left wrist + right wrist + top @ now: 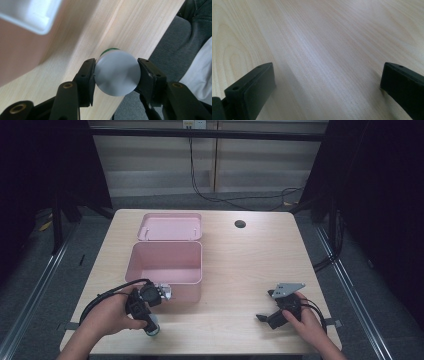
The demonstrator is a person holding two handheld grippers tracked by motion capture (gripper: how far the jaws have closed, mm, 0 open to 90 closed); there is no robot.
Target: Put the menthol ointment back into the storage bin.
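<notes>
Gripped one small white-capped bottle (pixel 117 73) with a green band, held in the left gripper (pixel 116 75) near the front left edge of the table (pixel 240 270), just in front of the open pink box (pixel 166 265); both black pads (pixel 88 75) pressed against the round cap's sides, pinching it. Judged light and rigid, likely smooth plastic and somewhat slippery, so best taken across the cap's widest part, as here, with steady pressure rather than a hard squeeze; no sign of fragility. Rested the right gripper (pixel 272 312) low over bare wood at the front right, fingers spread wide with nothing between them. Counted: one bottle, one pink box with its lid (pixel 170 226) folded back flat, two grippers, one table with one dark round hole (pixel 240 224).
</notes>
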